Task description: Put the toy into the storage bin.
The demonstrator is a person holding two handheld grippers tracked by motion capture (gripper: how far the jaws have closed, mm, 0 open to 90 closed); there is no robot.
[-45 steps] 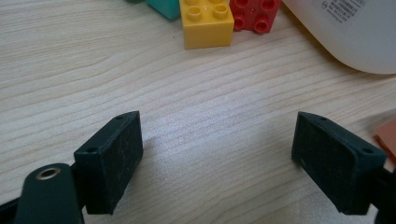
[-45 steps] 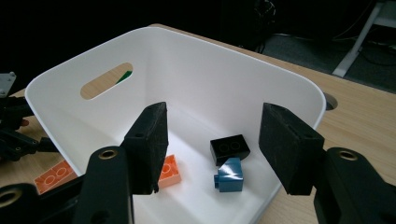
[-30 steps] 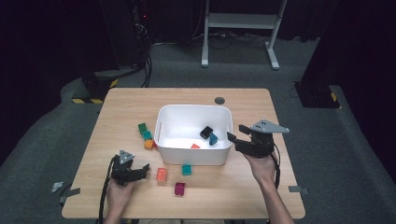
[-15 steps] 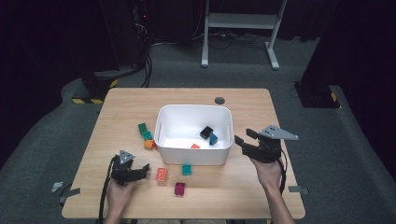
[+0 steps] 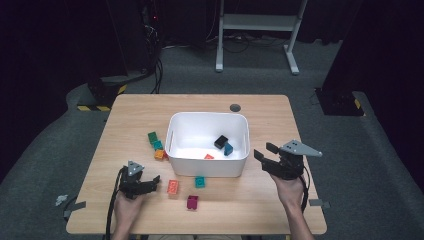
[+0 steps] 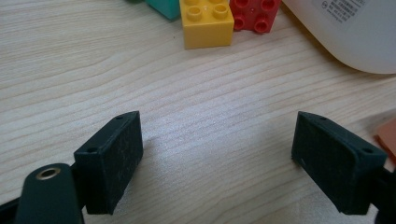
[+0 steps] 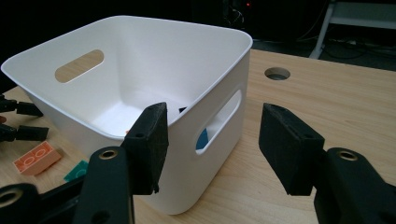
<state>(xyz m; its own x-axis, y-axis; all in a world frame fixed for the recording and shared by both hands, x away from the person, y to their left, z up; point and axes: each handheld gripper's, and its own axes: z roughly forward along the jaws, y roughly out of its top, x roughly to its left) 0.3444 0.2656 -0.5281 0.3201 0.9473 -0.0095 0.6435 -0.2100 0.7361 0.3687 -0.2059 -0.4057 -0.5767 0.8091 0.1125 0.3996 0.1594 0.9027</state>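
Beside the white bin [image 5: 176,150], R gripper [image 5: 265,152] is held w/ jaws apart, nothing between. L gripper [image 5: 156,180] is rested near orange brick [image 5: 173,187], jaws apart, empty.

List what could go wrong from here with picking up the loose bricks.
The orange brick lies just beside the left gripper, whose open fingers rest low on the table; a sweep could shove it. The right gripper, empty, hovers close to the white bin; it might knock it.
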